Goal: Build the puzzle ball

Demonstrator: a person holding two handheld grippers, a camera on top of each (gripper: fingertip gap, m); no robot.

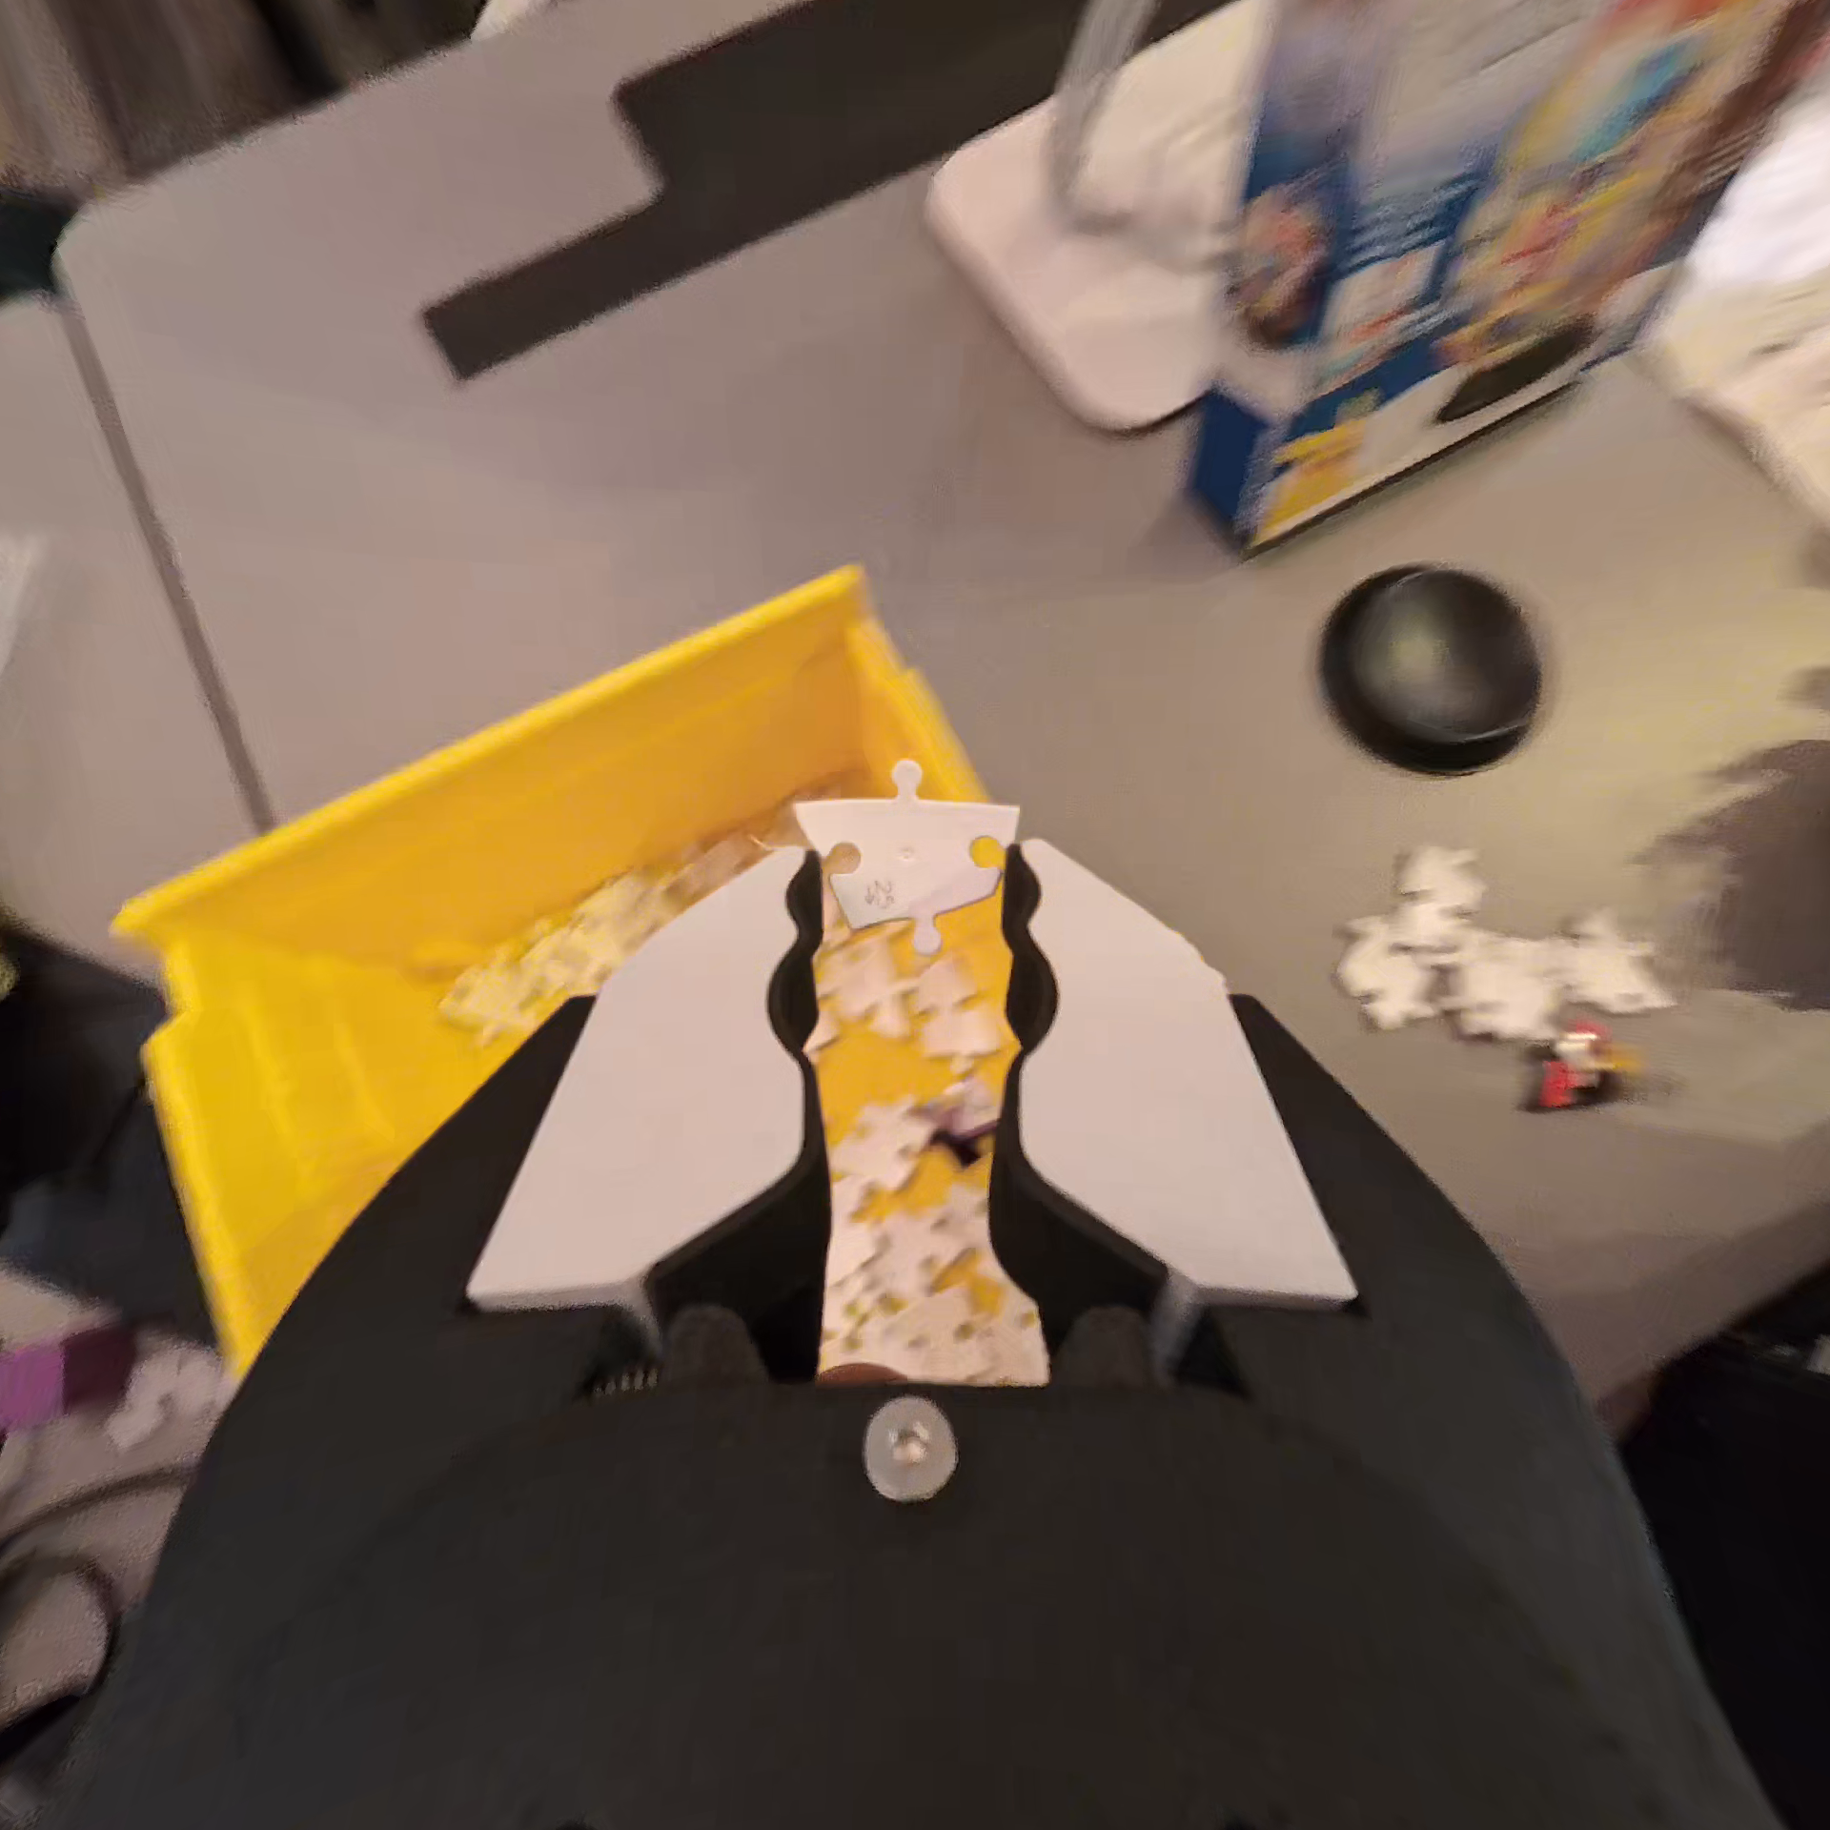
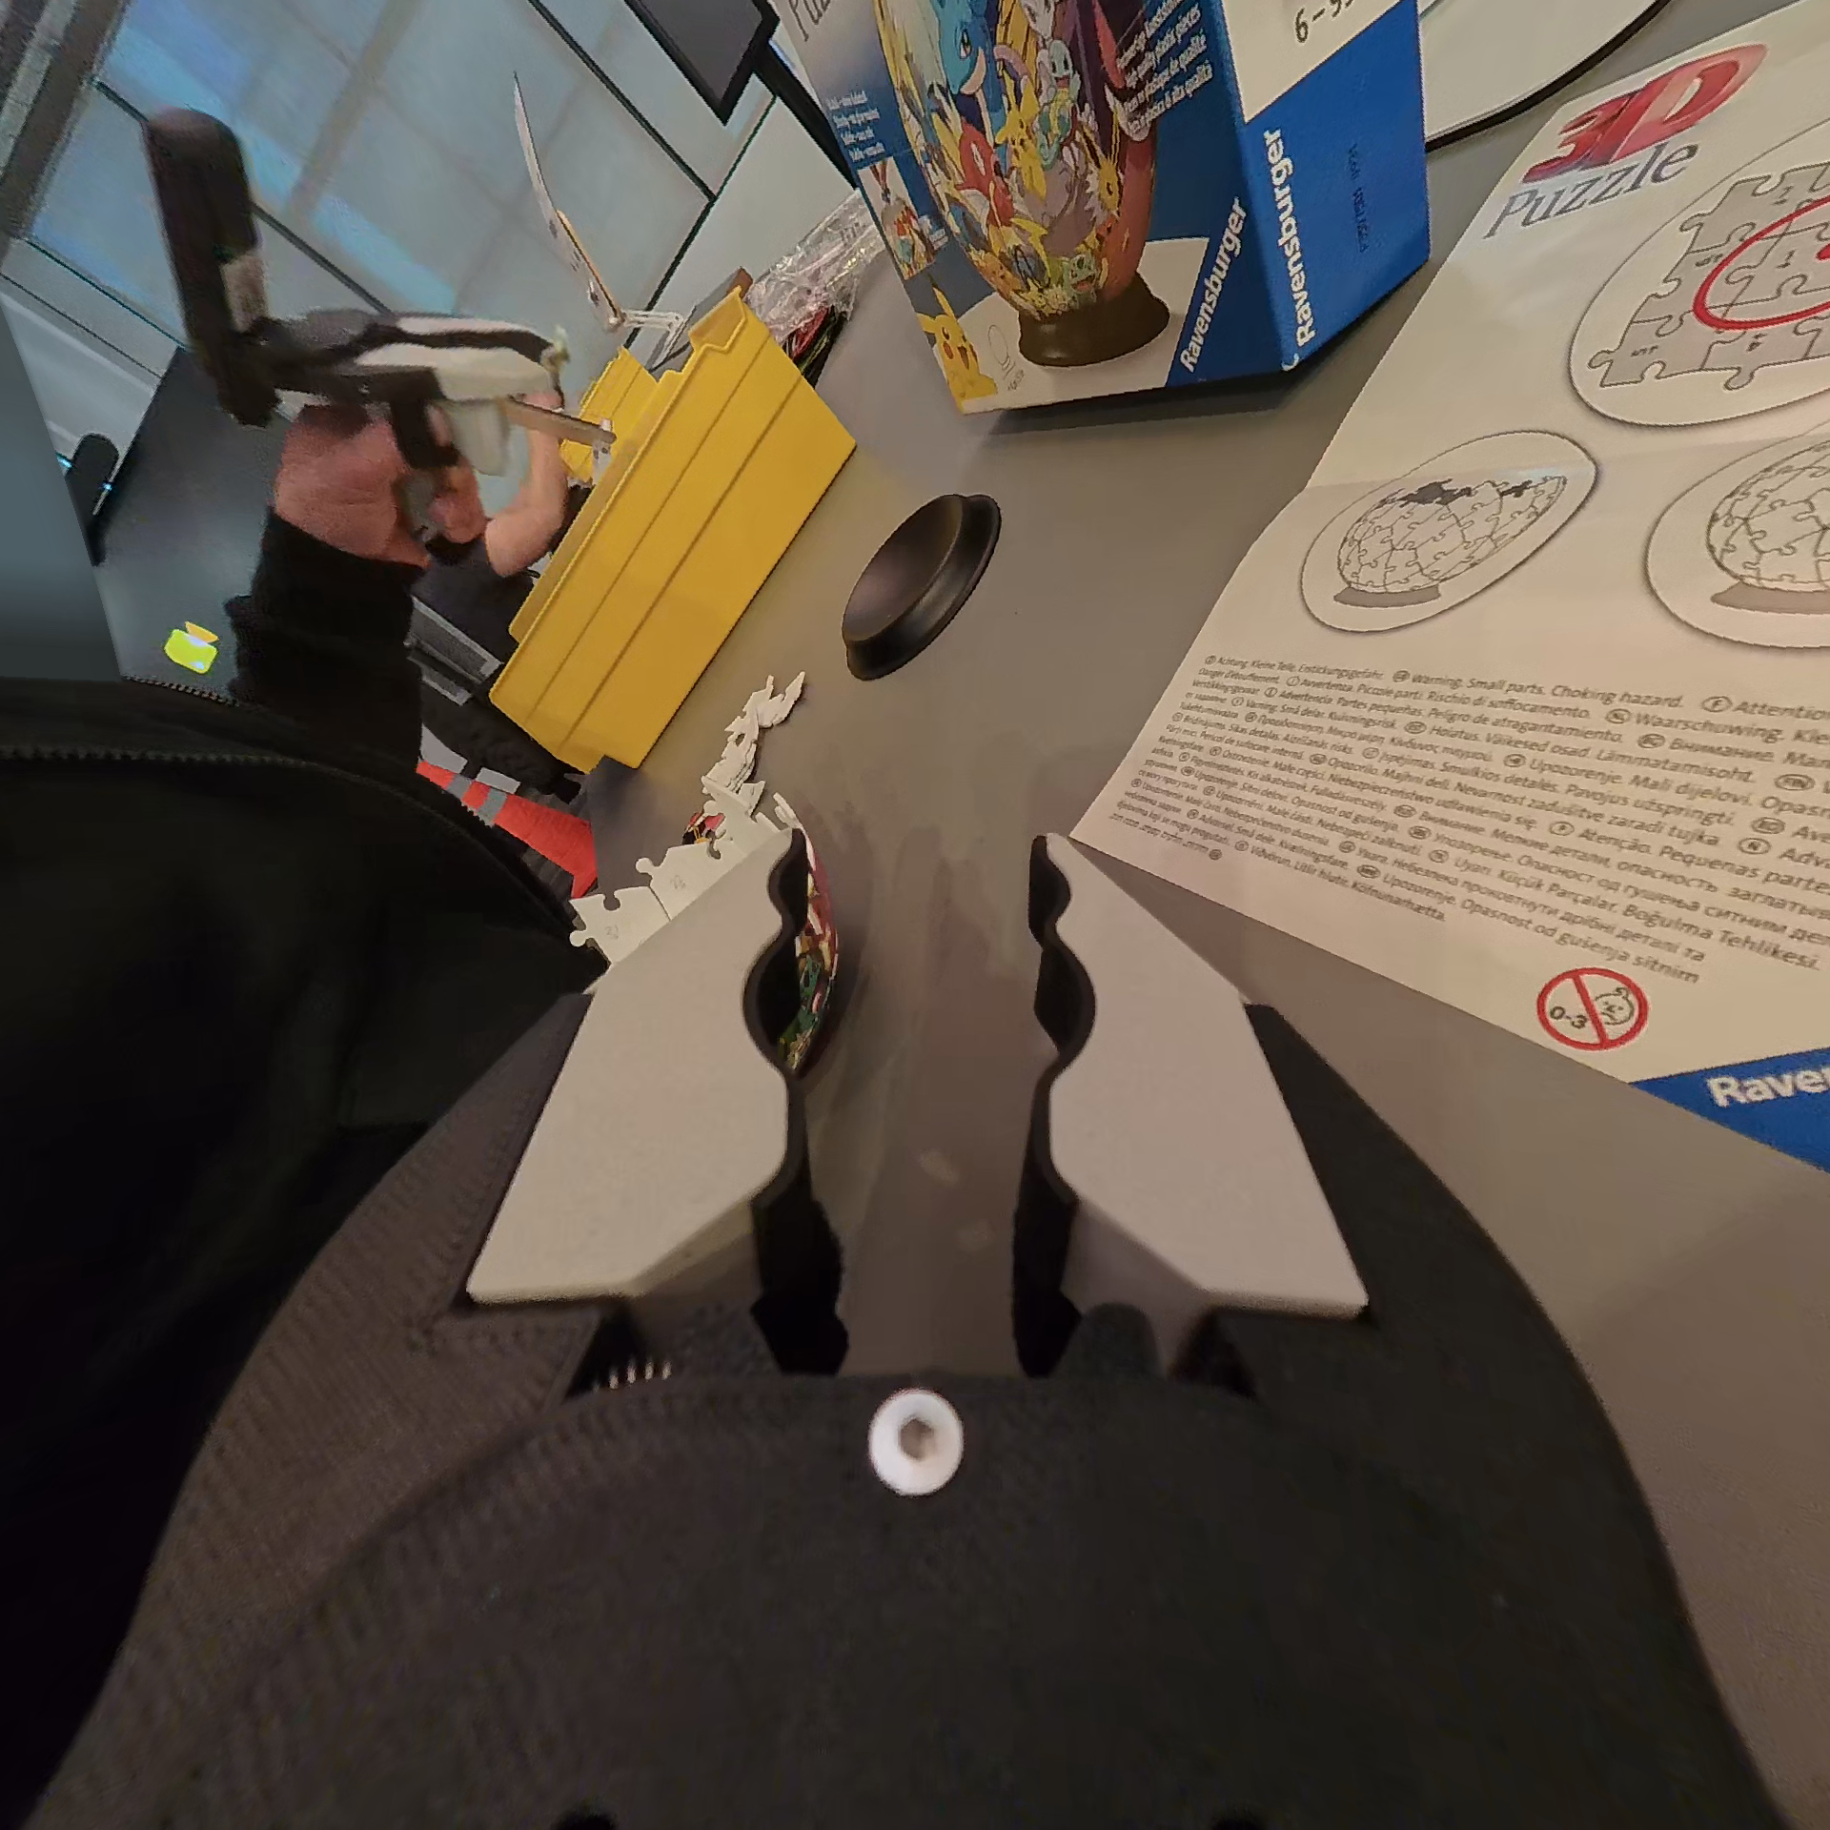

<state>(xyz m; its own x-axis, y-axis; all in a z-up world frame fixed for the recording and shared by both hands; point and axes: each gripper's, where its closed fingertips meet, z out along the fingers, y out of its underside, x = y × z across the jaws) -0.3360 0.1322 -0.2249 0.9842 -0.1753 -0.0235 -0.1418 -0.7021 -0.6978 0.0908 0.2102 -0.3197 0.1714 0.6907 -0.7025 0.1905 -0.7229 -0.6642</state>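
Grey and matte, the tabletop [image 2: 921, 990] carries everything here, with glass panels and a dark screen behind it. At the tips of the left gripper [image 1: 911, 871], a single white, curved plastic puzzle piece [image 1: 906, 862] with a knob on top is pinched between the jaws, blank side toward the camera, held above the open yellow plastic bin [image 1: 555, 792]. Loose white puzzle pieces [image 1: 891, 1139] lie scattered in the bottom of that bin. In the right wrist view the same left gripper [image 2: 594, 431] shows farther off, held in a person's hand [image 2: 347, 495] over the bin's [image 2: 683, 535] top edge. The right gripper [image 2: 911, 862] sits low over the tabletop with its jaws apart and nothing between them. Just beside its left finger lies a partly joined curved section of the puzzle ball [image 2: 817, 951], printed side showing colourful cartoon figures, with a trail of white face-down pieces [image 2: 743, 762] running from it toward the bin; the same cluster [image 1: 1485, 961] appears blurred in the left wrist view. A round black plastic stand [image 2: 921, 584] rests on the tabletop between the bin and a large unfolded paper instruction sheet [image 2: 1485, 693]. Behind the stand is the blue and white cardboard puzzle box [image 2: 1139, 178] with a picture of the finished ball.
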